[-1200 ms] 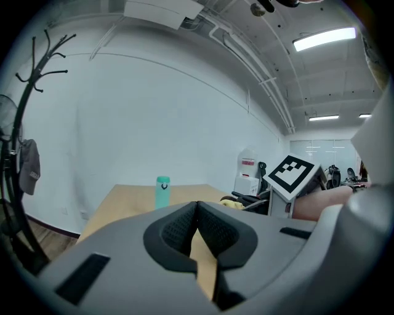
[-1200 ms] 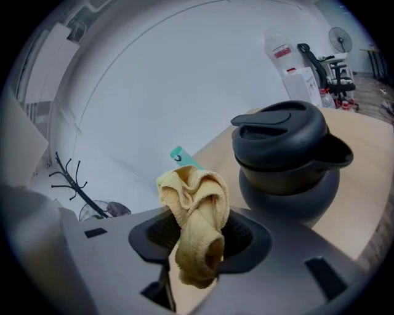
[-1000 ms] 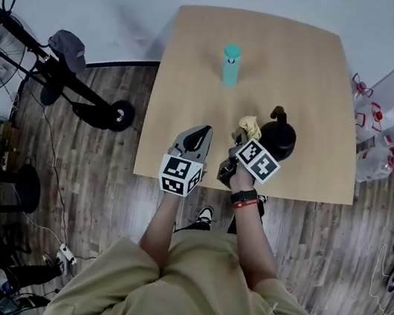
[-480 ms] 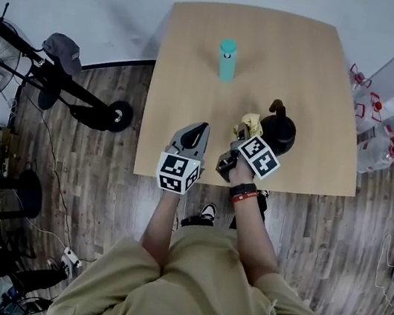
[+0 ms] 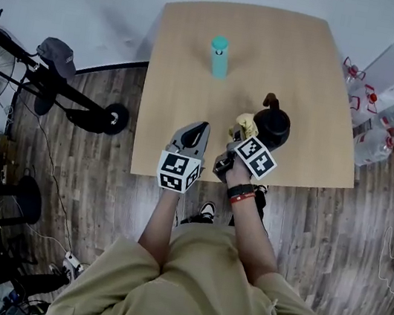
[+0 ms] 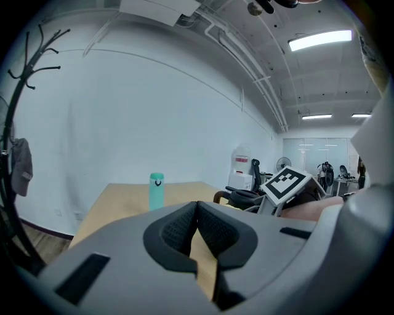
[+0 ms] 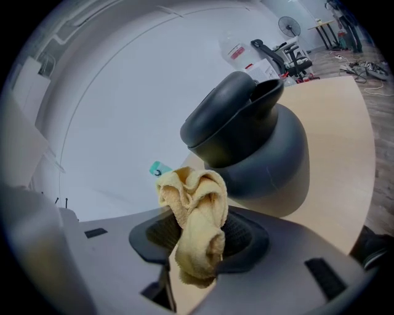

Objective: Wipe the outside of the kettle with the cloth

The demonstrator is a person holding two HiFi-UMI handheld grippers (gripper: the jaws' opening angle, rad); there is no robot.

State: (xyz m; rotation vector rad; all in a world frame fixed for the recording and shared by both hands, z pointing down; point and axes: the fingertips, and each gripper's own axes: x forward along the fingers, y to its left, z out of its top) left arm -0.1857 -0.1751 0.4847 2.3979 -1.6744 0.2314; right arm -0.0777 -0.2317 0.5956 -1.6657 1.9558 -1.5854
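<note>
A black kettle (image 5: 272, 125) with a brown handle stands on the wooden table (image 5: 277, 46) near its front right. My right gripper (image 5: 237, 134) is shut on a bunched yellow cloth (image 5: 246, 125), held just left of the kettle. In the right gripper view the cloth (image 7: 194, 218) sticks up from between the jaws, with the kettle (image 7: 252, 132) close ahead and slightly right. My left gripper (image 5: 198, 132) hovers over the table's front edge, shut and holding nothing; its jaws (image 6: 197, 237) meet in the left gripper view.
A teal bottle (image 5: 218, 56) stands upright mid-table; it shows also in the left gripper view (image 6: 156, 191). A fan and a black stand (image 5: 52, 82) sit on the floor at the left. Water jugs (image 5: 391, 82) crowd the right side beyond the table.
The view has shifted slightly. My right gripper and the cloth stay beside the kettle, at much the same distance. The left gripper has hardly moved.
</note>
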